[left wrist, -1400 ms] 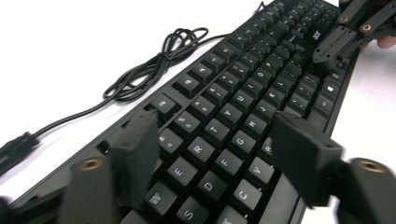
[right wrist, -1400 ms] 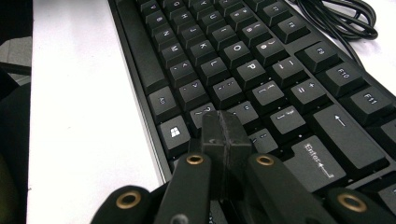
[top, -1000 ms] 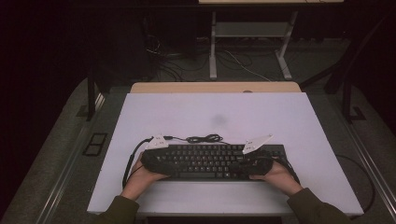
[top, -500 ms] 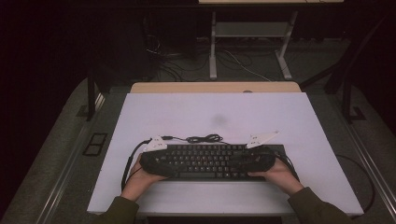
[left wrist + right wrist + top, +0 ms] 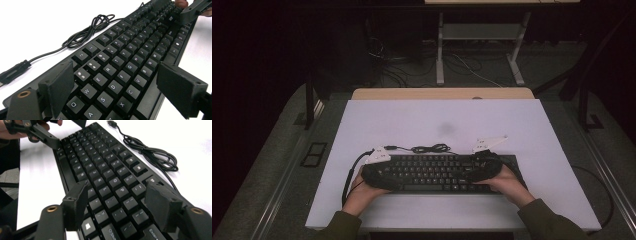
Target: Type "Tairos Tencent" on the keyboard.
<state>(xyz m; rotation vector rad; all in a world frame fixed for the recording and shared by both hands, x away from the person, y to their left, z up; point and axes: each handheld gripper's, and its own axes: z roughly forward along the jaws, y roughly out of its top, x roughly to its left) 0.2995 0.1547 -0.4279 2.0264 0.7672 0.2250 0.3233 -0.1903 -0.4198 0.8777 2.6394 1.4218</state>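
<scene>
A black keyboard [image 5: 437, 172] lies lengthwise near the front of the white table [image 5: 437, 115], its black cable [image 5: 432, 148] coiled just behind it. My left gripper [image 5: 387, 179] is at the keyboard's left end. In the left gripper view its jaws [image 5: 115, 67] stand wide apart above the letter keys [image 5: 135, 47], gripping nothing. My right gripper [image 5: 473, 176] hovers over the right part. Its jaws [image 5: 116, 187] have just been opening and stand apart above the keys [image 5: 100, 157], with nothing between the pads. Each gripper view catches the other gripper at the keyboard's far end: the right one [image 5: 192, 10], the left one [image 5: 42, 133].
The cable's plug [image 5: 112, 123] lies loose on the table past the keyboard. A wooden desk edge [image 5: 442, 93] adjoins the table's far side, with a metal stand [image 5: 477, 35] and floor cables behind. Bare white table surrounds the keyboard, widest at the back.
My right hand has shifted slightly left along the keyboard, leaving the keyboard's right end uncovered, and its white top plate sits farther back. The left hand has stayed still.
</scene>
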